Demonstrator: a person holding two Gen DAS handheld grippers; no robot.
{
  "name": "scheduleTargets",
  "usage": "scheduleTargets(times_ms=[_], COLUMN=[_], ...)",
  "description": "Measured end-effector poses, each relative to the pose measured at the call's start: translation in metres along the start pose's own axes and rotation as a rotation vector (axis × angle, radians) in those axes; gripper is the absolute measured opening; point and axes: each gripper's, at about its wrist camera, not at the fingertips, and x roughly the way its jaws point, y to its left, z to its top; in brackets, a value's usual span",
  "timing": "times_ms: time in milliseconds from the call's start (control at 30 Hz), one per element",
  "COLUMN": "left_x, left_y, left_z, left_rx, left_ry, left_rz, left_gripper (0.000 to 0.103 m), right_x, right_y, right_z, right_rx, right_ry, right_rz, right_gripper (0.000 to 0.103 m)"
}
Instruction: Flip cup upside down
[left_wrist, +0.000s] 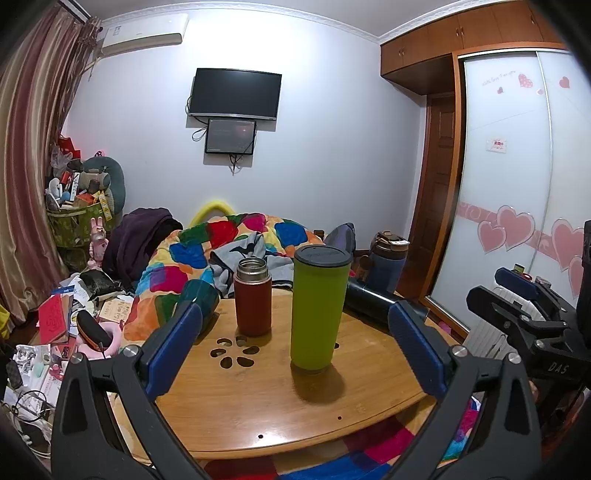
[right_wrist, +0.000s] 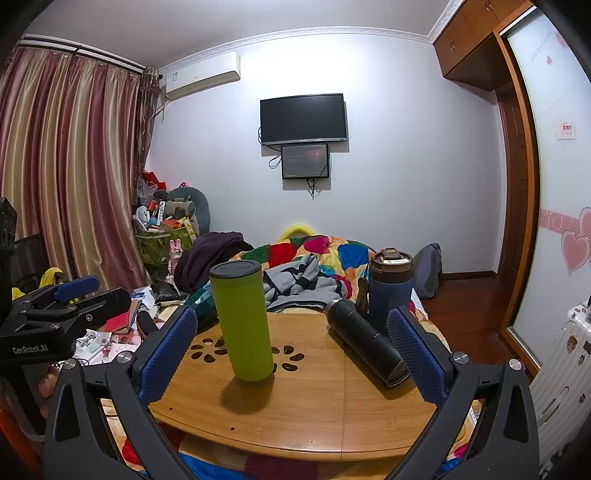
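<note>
A tall green cup (left_wrist: 318, 309) with a dark grey end on top stands upright on the round wooden table (left_wrist: 280, 413); it also shows in the right wrist view (right_wrist: 243, 321). A red flask (left_wrist: 253, 297) with a steel neck stands upright behind it to the left. A black flask (right_wrist: 364, 341) lies on its side at the right. My left gripper (left_wrist: 295, 347) is open and empty, short of the green cup. My right gripper (right_wrist: 291, 350) is open and empty, between the green cup and the black flask.
A dark teal cup (left_wrist: 199, 295) lies tipped at the table's far left edge. A blue mug with a brown lid (right_wrist: 390, 286) stands behind the black flask. A patchwork quilt (left_wrist: 236, 236) and clothes lie beyond. Clutter covers the floor at the left (left_wrist: 55, 332).
</note>
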Motion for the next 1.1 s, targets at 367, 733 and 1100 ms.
scheduleTargets(times_ms=[367, 733, 1100], left_x=[-0.0003, -0.0012, -0.0013], left_y=[-0.0003, -0.0006, -0.001], left_z=[-0.0001, 0.0013, 0.0035], left_rx=[0.004, 0.006, 0.012], left_ry=[-0.001, -0.004, -0.004], left_rz=[0.004, 0.003, 0.005], left_gripper=[0.102, 0.103, 0.103], right_x=[-0.0006, -0.0007, -0.0013], right_y=[0.001, 0.0014, 0.0016], right_z=[-0.0006, 0.0, 0.0], right_rx=[-0.003, -0.002, -0.003], right_ry=[-0.001, -0.003, -0.003], right_rz=[-0.001, 0.0, 0.002], right_gripper=[0.103, 0.103, 0.103])
